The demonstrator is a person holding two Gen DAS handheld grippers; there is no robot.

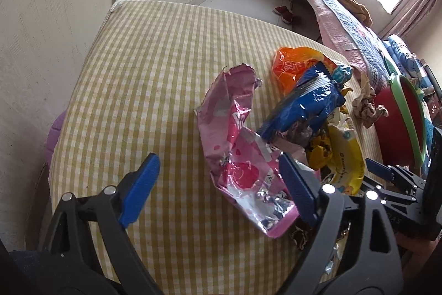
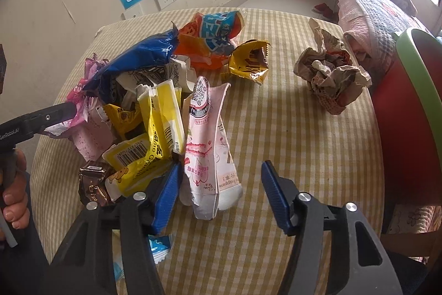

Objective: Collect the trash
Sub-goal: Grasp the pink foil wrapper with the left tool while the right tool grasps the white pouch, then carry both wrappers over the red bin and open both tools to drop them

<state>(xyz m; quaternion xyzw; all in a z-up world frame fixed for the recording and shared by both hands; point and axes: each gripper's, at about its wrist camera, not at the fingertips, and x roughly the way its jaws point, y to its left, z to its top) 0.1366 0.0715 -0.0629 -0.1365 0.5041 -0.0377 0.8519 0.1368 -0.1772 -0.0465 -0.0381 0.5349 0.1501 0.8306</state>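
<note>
On a checked tablecloth (image 1: pixel 143 68), two hand-held grippers come at a heap of snack wrappers from either side. At left, the left gripper (image 1: pixel 218 184) stands wide open over the pink wrapper (image 1: pixel 234 151), which lies flat at the heap's near edge; its left finger is over bare cloth, its right finger at the wrapper's right edge, and nothing is gripped. In the middle, a blue wrapper (image 2: pixel 132 57) rides on top of the heap, with a yellow pack (image 2: pixel 154 129) below it. Just right of the yellow pack, the right gripper (image 2: pixel 221 192) is partly open around the foot of a white-and-pink pouch (image 2: pixel 207 145); its left finger touches or nearly touches the pouch, the right finger is well clear, so no hold yet. Farther right sit a crumpled paper ball (image 2: pixel 328 76) and, beyond the table edge, a red bin with a green rim (image 2: pixel 414 107).

The risks: the flat pink wrapper may slide away under closing fingers rather than lift, the pouch may buckle and slip out, and light wrappers nearby may be dragged off the table.
</note>
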